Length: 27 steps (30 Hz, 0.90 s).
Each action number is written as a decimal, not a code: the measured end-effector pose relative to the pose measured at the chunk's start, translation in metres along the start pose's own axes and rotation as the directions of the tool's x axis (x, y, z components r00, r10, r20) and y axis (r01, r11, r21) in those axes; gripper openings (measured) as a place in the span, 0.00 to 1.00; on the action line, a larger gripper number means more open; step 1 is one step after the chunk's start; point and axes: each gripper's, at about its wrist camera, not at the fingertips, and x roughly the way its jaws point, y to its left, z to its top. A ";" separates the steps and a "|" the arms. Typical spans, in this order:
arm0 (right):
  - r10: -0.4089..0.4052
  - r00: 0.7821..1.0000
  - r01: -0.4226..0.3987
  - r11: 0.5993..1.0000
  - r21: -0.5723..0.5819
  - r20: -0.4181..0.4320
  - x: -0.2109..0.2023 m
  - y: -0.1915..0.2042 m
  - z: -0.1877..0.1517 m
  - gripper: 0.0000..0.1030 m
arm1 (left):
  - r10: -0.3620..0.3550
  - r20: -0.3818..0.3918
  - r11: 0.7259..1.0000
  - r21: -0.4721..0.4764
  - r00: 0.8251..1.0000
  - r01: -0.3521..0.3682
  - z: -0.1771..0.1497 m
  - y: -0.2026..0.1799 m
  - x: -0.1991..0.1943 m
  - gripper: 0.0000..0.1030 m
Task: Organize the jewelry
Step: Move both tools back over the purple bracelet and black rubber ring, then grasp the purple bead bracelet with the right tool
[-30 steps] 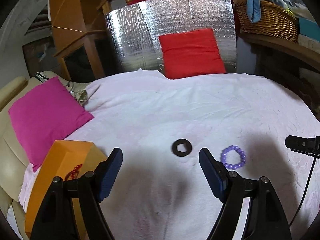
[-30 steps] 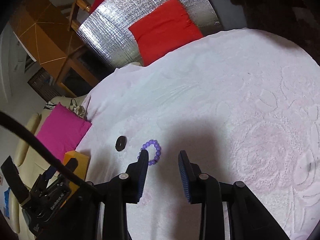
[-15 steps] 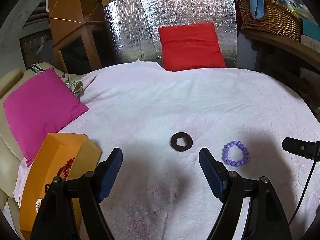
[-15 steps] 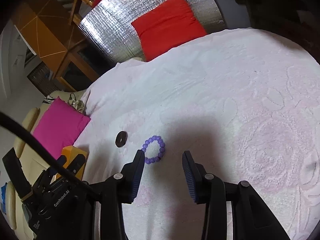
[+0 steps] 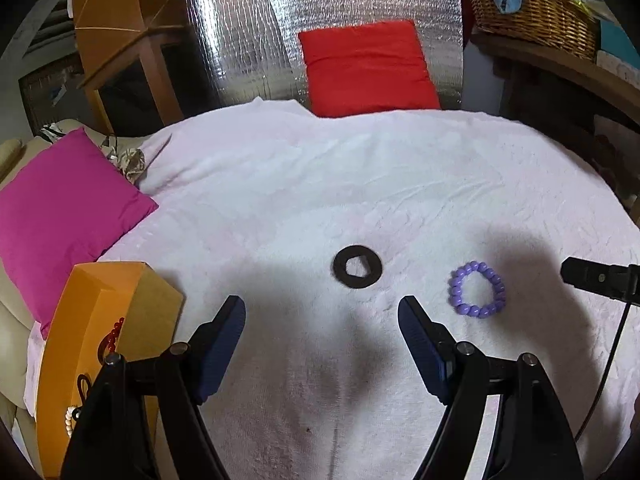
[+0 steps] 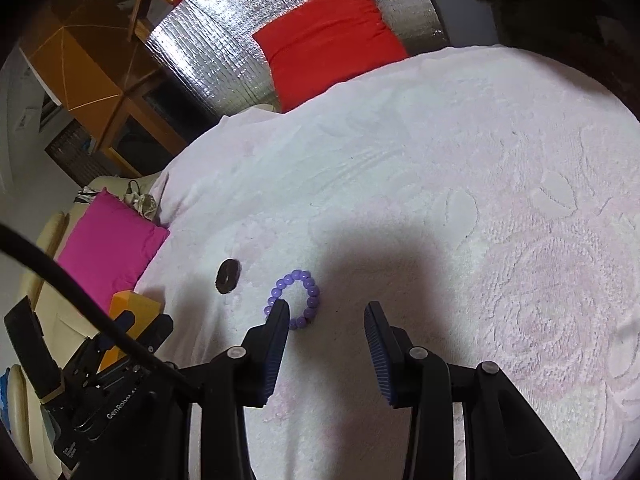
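- Purple bead bracelet (image 6: 294,300) lies flat on the pale blanket (image 5: 360,184); vs a second ago it sits nearer both cameras, its near-left beads now hidden behind the right gripper's (image 6: 326,316) left fingertip.
- Black ring (image 5: 357,267) just left of the bracelet, apart from it.
- Right gripper: jaws partly open, empty; bracelet ahead-left, not between the pads.
- Left gripper (image 5: 320,312): jaws wide, empty; ring ahead on its centreline, bracelet off to its right.
- Orange box (image 5: 116,292) at the blanket's left edge, beads inside; more of it shows now.
- Bare blanket ahead and to the right; pink cushion (image 5: 60,200) on the left, red cushion (image 5: 366,66) at the far edge.
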 end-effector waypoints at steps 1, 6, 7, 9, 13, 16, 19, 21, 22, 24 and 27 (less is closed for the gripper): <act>-0.002 1.000 0.002 1.000 0.003 -0.004 0.002 0.000 0.000 0.41 | 0.000 -0.009 1.000 0.000 1.000 0.000 0.000 0.002 0.003 0.77; -0.019 0.999 0.019 1.000 0.002 -0.032 0.015 -0.001 0.000 0.41 | -0.002 -0.069 1.000 0.005 0.998 0.002 -0.005 0.013 0.022 0.77; -0.020 0.999 0.020 1.000 -0.001 -0.037 0.018 0.000 0.000 0.41 | 0.003 -0.077 1.000 0.013 0.997 -0.002 -0.006 0.015 0.026 0.77; -0.023 0.999 0.023 1.000 -0.011 -0.047 0.022 0.003 -0.001 0.41 | 0.009 -0.086 1.000 0.028 0.996 -0.007 -0.008 0.018 0.032 0.77; -0.041 0.997 0.039 0.999 -0.035 -0.062 0.033 0.010 -0.004 0.41 | 0.020 -0.120 1.000 0.002 0.993 -0.020 -0.009 0.027 0.040 0.77; -0.068 0.995 0.063 0.996 -0.069 -0.067 0.043 0.016 -0.005 0.41 | 0.015 -0.119 1.000 -0.011 0.993 -0.016 -0.010 0.030 0.039 0.77; -0.095 0.994 0.090 0.992 -0.087 -0.060 0.050 0.021 -0.005 0.41 | 0.020 -0.123 1.000 -0.013 0.992 -0.021 -0.011 0.032 0.039 0.77; -0.108 0.993 0.103 0.990 -0.093 -0.054 0.053 0.023 -0.004 0.41 | 0.021 -0.126 1.000 -0.014 0.992 -0.023 -0.012 0.031 0.039 0.77; -0.118 0.992 0.113 0.989 -0.098 -0.047 0.054 0.025 -0.004 0.41 | 0.021 -0.126 1.000 -0.013 0.992 -0.023 -0.012 0.032 0.039 0.77; -0.137 0.990 0.133 0.986 -0.105 -0.034 0.057 0.028 -0.004 0.41 | 0.024 -0.124 1.000 -0.014 0.992 -0.026 -0.012 0.032 0.039 0.77; -0.155 0.988 0.152 0.983 -0.106 -0.018 0.060 0.031 -0.002 0.41 | 0.023 -0.119 1.000 -0.012 0.993 -0.024 -0.012 0.032 0.038 0.77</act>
